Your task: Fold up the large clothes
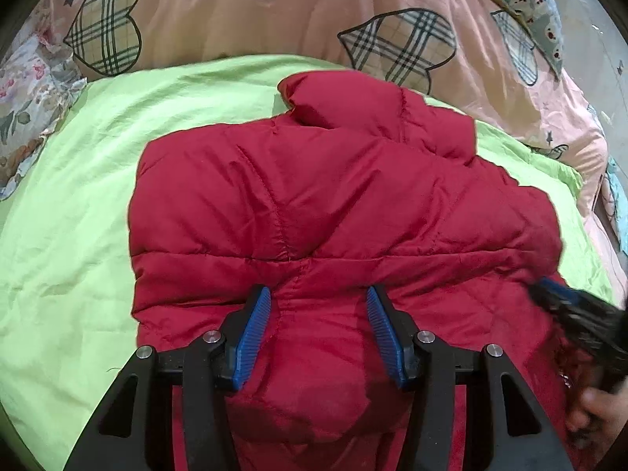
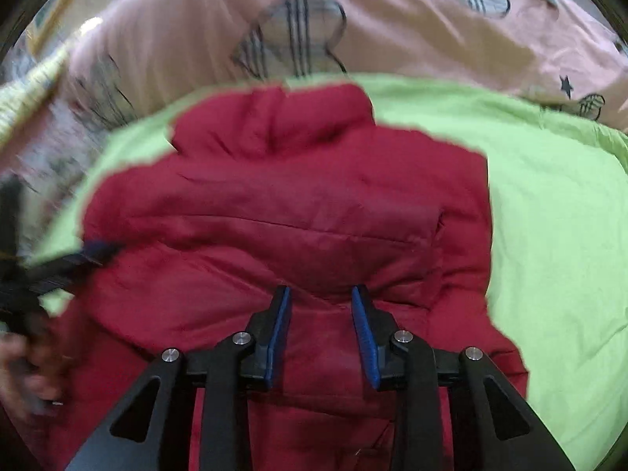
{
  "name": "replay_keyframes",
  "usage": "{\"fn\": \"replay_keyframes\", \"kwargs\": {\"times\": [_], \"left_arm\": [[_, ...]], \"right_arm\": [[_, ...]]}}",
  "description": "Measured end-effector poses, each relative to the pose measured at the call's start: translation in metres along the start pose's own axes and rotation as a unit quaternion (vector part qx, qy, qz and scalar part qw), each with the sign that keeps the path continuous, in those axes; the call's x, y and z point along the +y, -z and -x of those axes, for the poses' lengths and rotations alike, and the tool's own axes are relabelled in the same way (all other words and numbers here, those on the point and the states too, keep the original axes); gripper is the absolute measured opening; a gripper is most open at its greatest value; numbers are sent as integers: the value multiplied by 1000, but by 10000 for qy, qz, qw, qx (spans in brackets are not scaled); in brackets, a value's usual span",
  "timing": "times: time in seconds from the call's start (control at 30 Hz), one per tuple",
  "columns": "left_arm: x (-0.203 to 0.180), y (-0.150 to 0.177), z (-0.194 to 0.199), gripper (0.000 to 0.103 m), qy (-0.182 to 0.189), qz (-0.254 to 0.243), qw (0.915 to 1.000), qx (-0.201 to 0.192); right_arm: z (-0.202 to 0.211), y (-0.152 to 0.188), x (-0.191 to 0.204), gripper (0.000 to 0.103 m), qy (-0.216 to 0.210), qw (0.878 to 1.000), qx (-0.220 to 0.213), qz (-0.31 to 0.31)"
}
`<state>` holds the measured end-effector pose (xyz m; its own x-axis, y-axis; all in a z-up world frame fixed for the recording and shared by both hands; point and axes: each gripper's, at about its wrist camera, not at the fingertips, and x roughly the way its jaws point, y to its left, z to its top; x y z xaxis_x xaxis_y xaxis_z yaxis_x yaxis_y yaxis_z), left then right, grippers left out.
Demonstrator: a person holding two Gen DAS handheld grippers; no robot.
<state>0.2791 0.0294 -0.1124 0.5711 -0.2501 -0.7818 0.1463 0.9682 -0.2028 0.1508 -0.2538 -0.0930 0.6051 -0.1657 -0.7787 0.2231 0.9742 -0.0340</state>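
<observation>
A red puffer jacket (image 1: 314, 204) lies on a lime green sheet (image 1: 78, 216), collar at the far end, sleeves folded in. My left gripper (image 1: 318, 294) is open, its blue pads over the jacket's near part with red fabric bulging between the jaws. In the right wrist view the jacket (image 2: 282, 212) fills the middle, and my right gripper (image 2: 321, 294) is open above its near part. The right gripper also shows blurred at the right edge of the left wrist view (image 1: 549, 290). The left gripper shows blurred at the left of the right wrist view (image 2: 98, 253).
A pink quilt with plaid hearts (image 1: 255, 11) is bunched along the far side of the bed. A floral pillow (image 1: 27, 110) lies at the far left. Green sheet (image 2: 549, 235) shows to the right of the jacket.
</observation>
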Motion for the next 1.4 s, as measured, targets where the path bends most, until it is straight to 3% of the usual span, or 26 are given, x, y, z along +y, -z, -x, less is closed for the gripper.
{"fn": "replay_keyframes", "kwargs": {"times": [0.13,0.3,0.47,0.73,0.83,0.93,1.0,1.13,1.4], "left_arm": [[1,7,27,51,278,40,9994,-222],[8,16,11,50,53,76,9999,44],[6,16,0,50,-93,-48,9999,69],[3,14,-5,51,-180,-49,9997,126],[7,13,4,49,-29,129,9998,164],[13,13,24,55,141,249,9995,157],[15,18,39,67,203,246,9995,84],[20,40,75,68,247,224,9994,109],[42,94,129,72,167,401,9988,226]], "right_arm": [[-1,1,-6,34,-35,10000,-30,-86],[-1,2,-3,34,-45,9999,-36,-108],[-2,1,-4,34,-19,9999,-57,-105],[4,1,-6,34,-57,9997,-50,-253],[20,2,-11,35,-236,9988,-6,-437],[44,8,-20,43,-434,9968,-6,-671],[60,14,-25,52,-460,9963,40,-727],[85,31,-37,62,-795,9920,423,-886],[133,80,-60,72,-400,9899,578,-1227]]}}
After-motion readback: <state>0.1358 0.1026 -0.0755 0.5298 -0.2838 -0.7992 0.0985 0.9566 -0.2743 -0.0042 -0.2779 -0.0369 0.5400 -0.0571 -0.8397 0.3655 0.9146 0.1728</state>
